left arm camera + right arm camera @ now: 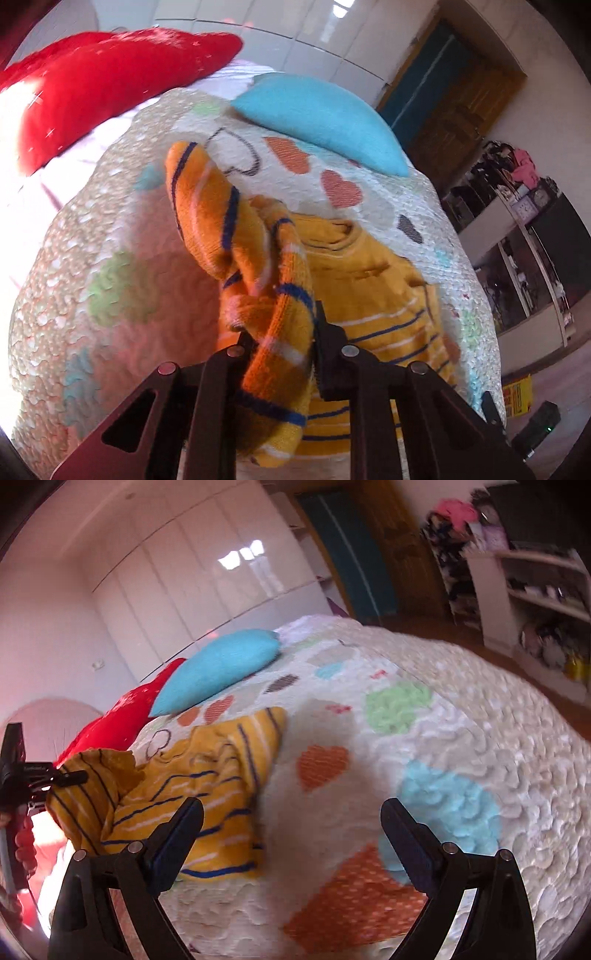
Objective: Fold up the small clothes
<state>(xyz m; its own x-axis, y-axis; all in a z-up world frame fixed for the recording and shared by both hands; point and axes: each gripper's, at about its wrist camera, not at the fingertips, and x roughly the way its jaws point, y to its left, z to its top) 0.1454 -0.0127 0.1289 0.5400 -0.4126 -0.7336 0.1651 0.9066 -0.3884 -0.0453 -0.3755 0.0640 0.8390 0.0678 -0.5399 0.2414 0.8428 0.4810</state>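
A small yellow-orange sweater (pixel 373 295) with blue and white stripes lies on the heart-patterned quilt (pixel 122 258). My left gripper (pixel 282 332) is shut on a bunched sleeve of the sweater (pixel 236 221) and lifts it above the quilt, over the garment's body. In the right wrist view the sweater (pixel 207 797) lies crumpled at the left, one part raised by the left gripper (pixel 70 775). My right gripper (pixel 291 812) is open and empty, just above the quilt (pixel 461 709), to the right of the sweater.
A blue pillow (pixel 325 118) and a red pillow (pixel 110 81) lie at the head of the bed. White wardrobes (pixel 207 572) stand behind. Shelves (pixel 535 583) with clutter and a door (pixel 454 99) are beyond the bed's right edge.
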